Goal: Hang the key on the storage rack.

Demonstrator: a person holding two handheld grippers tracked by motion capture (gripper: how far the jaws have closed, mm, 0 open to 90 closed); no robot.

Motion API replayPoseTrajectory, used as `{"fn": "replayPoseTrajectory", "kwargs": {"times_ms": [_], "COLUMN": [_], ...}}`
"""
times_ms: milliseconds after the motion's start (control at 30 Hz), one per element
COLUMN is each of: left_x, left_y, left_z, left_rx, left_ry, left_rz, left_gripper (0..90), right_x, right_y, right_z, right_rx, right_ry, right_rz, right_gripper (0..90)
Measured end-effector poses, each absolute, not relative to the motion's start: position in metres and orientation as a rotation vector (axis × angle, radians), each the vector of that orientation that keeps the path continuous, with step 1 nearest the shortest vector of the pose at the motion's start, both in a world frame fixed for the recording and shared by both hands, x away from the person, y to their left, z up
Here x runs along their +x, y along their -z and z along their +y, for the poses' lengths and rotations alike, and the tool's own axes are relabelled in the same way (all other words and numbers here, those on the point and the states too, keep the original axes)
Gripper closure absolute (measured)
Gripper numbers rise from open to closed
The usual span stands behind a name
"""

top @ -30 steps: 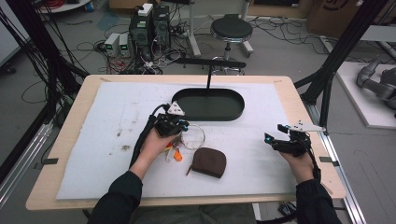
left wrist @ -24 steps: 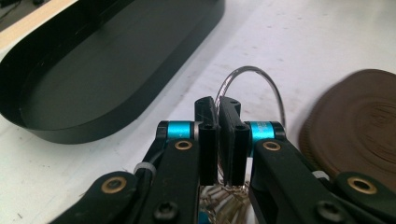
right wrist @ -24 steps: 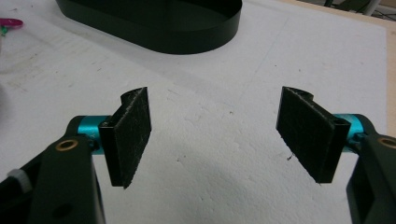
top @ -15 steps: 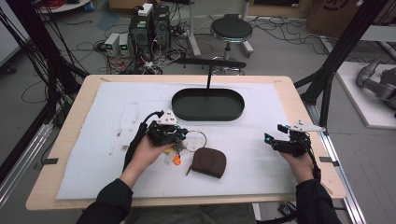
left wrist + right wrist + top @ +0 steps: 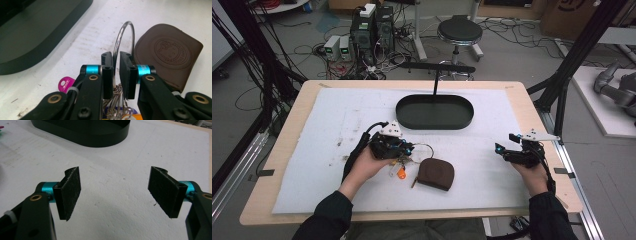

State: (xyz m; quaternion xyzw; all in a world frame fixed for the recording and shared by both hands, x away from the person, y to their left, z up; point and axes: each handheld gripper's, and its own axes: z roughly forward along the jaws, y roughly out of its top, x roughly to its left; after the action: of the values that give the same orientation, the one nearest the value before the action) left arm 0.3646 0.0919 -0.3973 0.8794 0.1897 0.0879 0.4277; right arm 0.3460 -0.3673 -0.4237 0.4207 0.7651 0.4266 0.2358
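Currently, findings at this moment, for you as operator:

Left gripper (image 5: 115,75): your jaws have just been easing apart; a narrow gap stands between the pads, with the wire key ring (image 5: 123,37) threaded through it. The grip looks loose; I cannot tell whether either pad touches the wire.

Key ring location: on the white mat (image 5: 337,130), just left of the brown leather pouch (image 5: 436,173) and near the front wall of the black oval tray (image 5: 434,111). Its keys and tags bunch under the jaws, an orange tag (image 5: 401,174) and a magenta tag (image 5: 65,83) among them.

Right gripper (image 5: 117,192): jaws spread wide, nothing between them, held over bare mat, well apart from the ring and pouch.

Risk, slip: thin round wire against flat pads offers little purchase. Lift with the jaws this slack and the ring will likely stay on the mat or drop partway.

Risk, swing: the hanging keys make a loose, heavy bunch. A quick lift could set them swinging and twist the ring out of the pads.

Risk, snag: the pouch lies just beside the ring. Dragging instead of lifting could catch its edge and shove it across the mat.

Risk, tray wall: carried low, the dangling keys could strike the tray's rim.

Recommendation: close firmly on the wire before you raise it.
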Motion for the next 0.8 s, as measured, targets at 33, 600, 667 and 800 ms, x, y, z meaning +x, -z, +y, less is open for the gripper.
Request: {"fn": "replayPoseTrajectory", "kwargs": {"times_ms": [33,600,667,800], "left_x": [0.365,0.363,0.363,0.362], "left_y": [0.398,0.384,0.382,0.377], "left_z": [0.091,0.102,0.103,0.106], "left_rx": [2.207,2.11,2.094,2.063], "left_ry": [-0.219,-0.268,-0.269,-0.284], "left_rz": [0.472,0.48,0.483,0.487], "left_gripper": [81.8,86.3,86.3,86.3], "right_x": [0.346,0.346,0.346,0.346], "right_y": [0.424,0.424,0.424,0.424], "right_z": [-0.367,-0.368,-0.368,-0.368], "right_rx": [1.154,1.16,1.159,1.156], "right_ry": [-1.171,-1.172,-1.171,-1.171], "right_rz": [2.099,2.091,2.092,2.093], "right_gripper": [27.1,27.1,27.1,27.1]}}
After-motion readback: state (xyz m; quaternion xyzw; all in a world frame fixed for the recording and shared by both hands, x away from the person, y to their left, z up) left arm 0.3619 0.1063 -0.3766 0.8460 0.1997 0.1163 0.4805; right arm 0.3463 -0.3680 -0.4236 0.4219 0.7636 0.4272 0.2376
